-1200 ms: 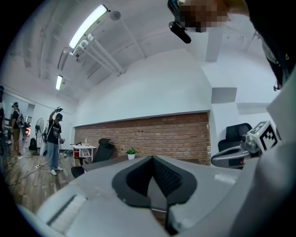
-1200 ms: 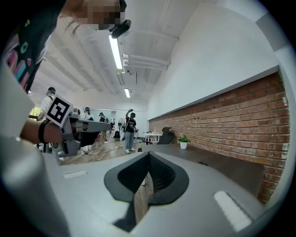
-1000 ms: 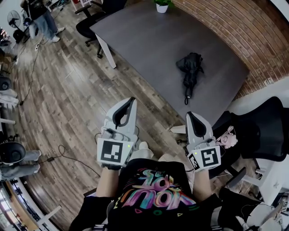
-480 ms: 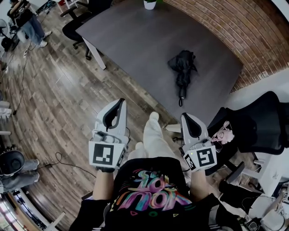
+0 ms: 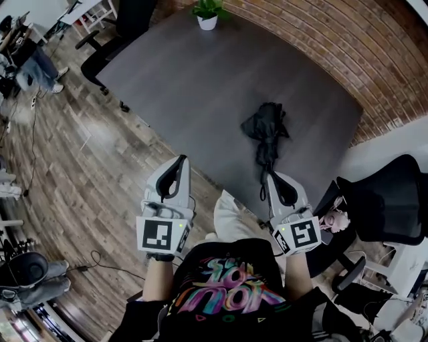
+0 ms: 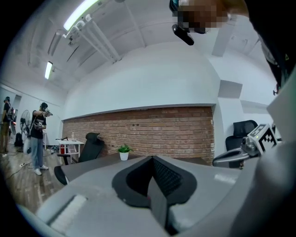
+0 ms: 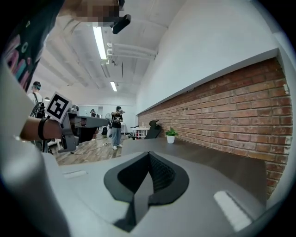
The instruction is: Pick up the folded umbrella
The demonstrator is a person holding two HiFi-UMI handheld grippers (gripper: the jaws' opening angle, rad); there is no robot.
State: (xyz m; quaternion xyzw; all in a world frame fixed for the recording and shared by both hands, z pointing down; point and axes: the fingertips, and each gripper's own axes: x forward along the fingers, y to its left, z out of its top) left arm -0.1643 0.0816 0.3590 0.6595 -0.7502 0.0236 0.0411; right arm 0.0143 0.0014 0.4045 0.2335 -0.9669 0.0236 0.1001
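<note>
The black folded umbrella point(image 5: 266, 137) is lying on the dark grey table point(image 5: 194, 73), twelve o'clock from the white right gripper point(image 5: 274, 179). That gripper and the white left gripper point(image 5: 178, 162) are holding empty jaws together.

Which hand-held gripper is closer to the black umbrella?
Right. The right hand-held gripper is nearly at the umbrella, by its handle end; the left hand-held gripper is farther to its left.

Open-plan office. Large dark grey table point(image 5: 200, 87) beside red brick wall point(image 5: 348, 47), black swivel office chairs point(image 5: 388, 194), wood-plank floor point(image 5: 73, 174). Green plant in white pot point(image 5: 208, 15) on table.
</note>
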